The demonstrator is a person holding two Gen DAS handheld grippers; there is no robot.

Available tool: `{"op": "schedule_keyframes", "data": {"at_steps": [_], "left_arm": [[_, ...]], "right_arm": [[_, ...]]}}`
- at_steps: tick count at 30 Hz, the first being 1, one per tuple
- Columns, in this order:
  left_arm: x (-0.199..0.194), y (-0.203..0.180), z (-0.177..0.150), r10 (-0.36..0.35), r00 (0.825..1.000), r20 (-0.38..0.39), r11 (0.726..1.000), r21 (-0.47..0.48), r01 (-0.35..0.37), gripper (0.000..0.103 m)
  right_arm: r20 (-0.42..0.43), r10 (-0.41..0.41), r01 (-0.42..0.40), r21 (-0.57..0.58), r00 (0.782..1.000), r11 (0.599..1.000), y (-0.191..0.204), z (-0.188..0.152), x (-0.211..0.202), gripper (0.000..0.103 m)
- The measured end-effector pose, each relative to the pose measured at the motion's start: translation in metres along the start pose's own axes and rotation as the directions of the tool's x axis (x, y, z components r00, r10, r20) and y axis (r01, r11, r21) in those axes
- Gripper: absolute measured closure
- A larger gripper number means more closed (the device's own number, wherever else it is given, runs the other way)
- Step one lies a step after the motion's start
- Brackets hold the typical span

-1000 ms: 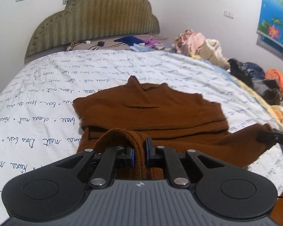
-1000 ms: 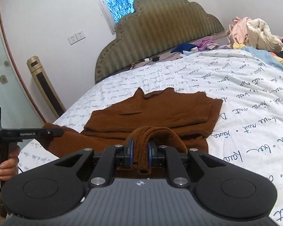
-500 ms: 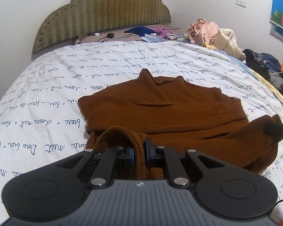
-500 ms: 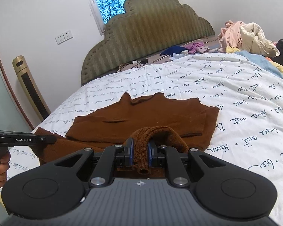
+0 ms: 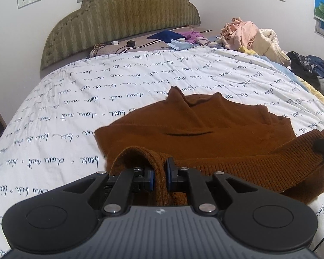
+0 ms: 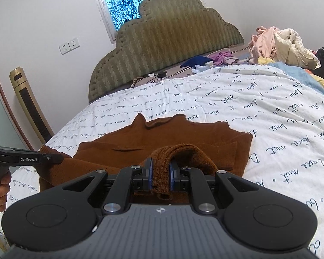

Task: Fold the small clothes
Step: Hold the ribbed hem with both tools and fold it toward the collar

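Clamping ribbed hem of brown sweater [image 5: 196, 129] is kept by left gripper [image 5: 159, 172] and right gripper [image 6: 161, 172] | hem has been carried further over the body than a second ago | sweater lies on script-printed bedspread [image 5: 75, 99]

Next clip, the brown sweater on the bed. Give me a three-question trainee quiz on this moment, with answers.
1. True or false: both grippers are shut on the sweater.
2. Which part does the left gripper hold: A the collar, B the ribbed hem, C a sleeve cuff?
3. What lies under the sweater?

Key:
1. True; the right gripper pinches a ribbed fold too.
2. B
3. A white quilt printed with handwriting.
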State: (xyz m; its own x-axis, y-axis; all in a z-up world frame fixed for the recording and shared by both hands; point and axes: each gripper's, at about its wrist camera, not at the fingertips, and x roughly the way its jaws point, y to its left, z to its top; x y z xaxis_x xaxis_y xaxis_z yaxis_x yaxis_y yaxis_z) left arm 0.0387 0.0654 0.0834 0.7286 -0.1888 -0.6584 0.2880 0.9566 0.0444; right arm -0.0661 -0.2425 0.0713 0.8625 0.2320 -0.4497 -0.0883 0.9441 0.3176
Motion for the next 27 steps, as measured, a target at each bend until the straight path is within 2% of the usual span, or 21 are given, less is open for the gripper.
{"op": "schedule_keyframes", "data": {"at_steps": [17,27], "left_arm": [[0.029,-0.005,0.03,0.015,1.0,-0.012,1.0,0.016,-0.015,0.092],[0.051,-0.001,0.043,0.01,1.0,-0.027,1.0,-0.013,-0.01,0.092]], "right_arm": [[0.003,-0.018,0.018,0.042,1.0,0.999,-0.013,0.016,0.032,0.084],[-0.011,-0.041,0.042,0.087,0.999,0.995,-0.025,0.021,0.056,0.084]]}}
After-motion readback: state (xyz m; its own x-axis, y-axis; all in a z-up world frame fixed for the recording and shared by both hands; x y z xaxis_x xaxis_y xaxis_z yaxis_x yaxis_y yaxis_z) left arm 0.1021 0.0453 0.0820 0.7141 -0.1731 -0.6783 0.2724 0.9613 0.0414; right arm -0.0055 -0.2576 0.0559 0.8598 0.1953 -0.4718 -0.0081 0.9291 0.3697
